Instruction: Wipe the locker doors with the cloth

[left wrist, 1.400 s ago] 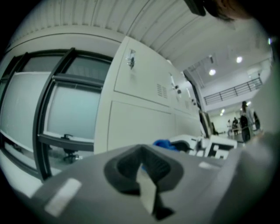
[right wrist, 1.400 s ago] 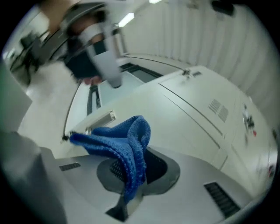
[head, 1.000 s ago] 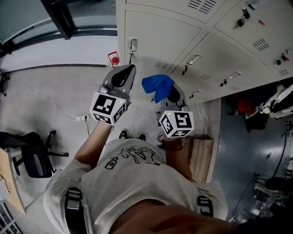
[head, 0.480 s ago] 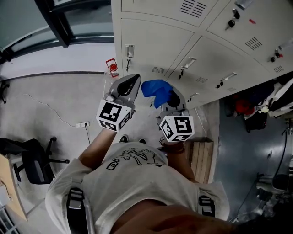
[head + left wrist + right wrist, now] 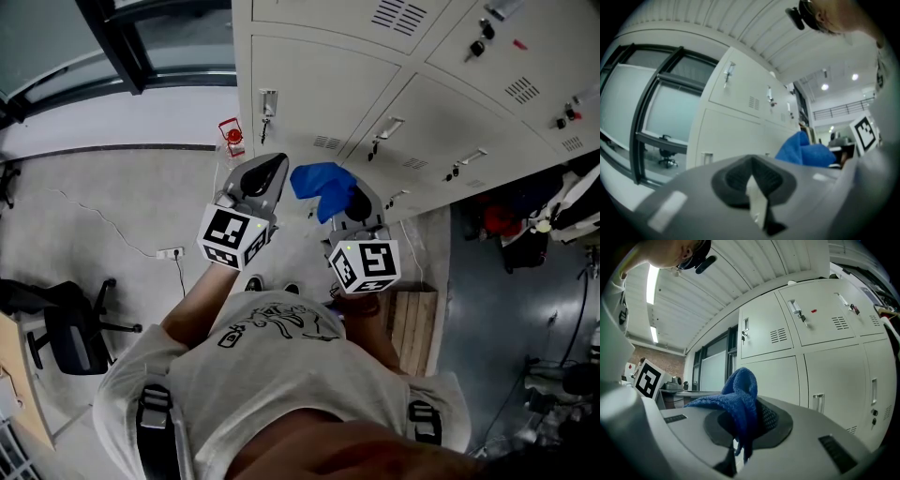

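Two grippers are up side by side in head view: left gripper (image 5: 268, 166) and right gripper (image 5: 354, 199), with the blue cloth (image 5: 319, 182) bunched at the right one's tip, near the locker doors (image 5: 319, 89); contact unclear. Left gripper view: jaws together, nothing between, cloth off right. Right gripper view: jaws clamped on the cloth, lockers beyond.

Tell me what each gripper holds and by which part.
The right gripper pinches the blue cloth by a bunched end; the left gripper holds nothing.
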### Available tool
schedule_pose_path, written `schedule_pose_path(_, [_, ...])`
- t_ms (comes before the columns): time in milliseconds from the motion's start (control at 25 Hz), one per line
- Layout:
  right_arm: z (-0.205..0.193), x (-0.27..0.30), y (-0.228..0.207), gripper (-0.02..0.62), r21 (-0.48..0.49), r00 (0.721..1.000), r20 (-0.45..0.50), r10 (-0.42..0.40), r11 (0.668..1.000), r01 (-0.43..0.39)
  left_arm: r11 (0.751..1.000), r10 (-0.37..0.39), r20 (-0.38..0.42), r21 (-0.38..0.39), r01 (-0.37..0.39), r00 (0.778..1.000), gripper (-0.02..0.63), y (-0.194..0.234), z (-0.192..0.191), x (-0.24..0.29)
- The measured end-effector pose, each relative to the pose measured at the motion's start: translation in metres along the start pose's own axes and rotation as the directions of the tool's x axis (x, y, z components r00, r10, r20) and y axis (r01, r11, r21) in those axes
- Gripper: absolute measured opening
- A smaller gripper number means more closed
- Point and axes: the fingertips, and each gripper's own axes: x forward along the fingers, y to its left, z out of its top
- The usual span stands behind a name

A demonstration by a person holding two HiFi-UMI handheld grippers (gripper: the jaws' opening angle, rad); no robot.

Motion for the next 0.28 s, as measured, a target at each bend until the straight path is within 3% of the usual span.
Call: schedule_pose_path(280, [0.0027, -0.0021, 0.0005, 0.031, 0.0, 1.0, 0.002, -0.003, 1.0, 0.003, 1.0, 0.0, 0.002, -0.005, 0.0, 1.0, 0.002, -0.0008, 0.0012, -0.0008])
